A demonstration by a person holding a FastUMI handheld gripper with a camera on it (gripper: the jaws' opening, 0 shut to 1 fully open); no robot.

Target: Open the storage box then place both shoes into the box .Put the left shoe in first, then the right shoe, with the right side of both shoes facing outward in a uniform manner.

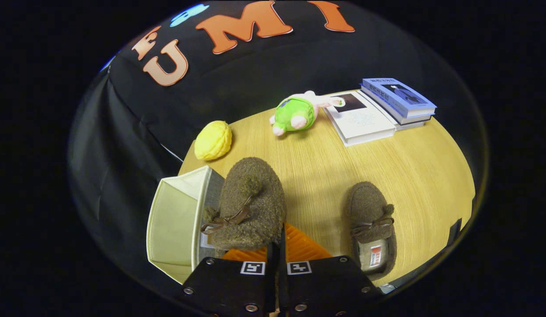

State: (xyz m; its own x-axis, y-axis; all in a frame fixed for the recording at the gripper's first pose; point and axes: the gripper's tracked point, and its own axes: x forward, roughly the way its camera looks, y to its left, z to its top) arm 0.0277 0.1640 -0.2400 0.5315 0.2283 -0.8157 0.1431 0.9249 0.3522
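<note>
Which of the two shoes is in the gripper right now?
The shoe beside the open storage box, pinched by the gripper. The other shoe lies free on the table.

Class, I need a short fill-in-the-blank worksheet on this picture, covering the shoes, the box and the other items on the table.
1. The gripper is shut on one fuzzy brown slipper, held beside the open cream fabric storage box; the other fuzzy brown slipper lies on the ____ table.
2. The plush toy wears a ____ top.
3. Beyond the box lies a ____ ridged ball.
4. The stacked books lie beside the ____.

Missing words: wooden; green; yellow; plush toy
</note>
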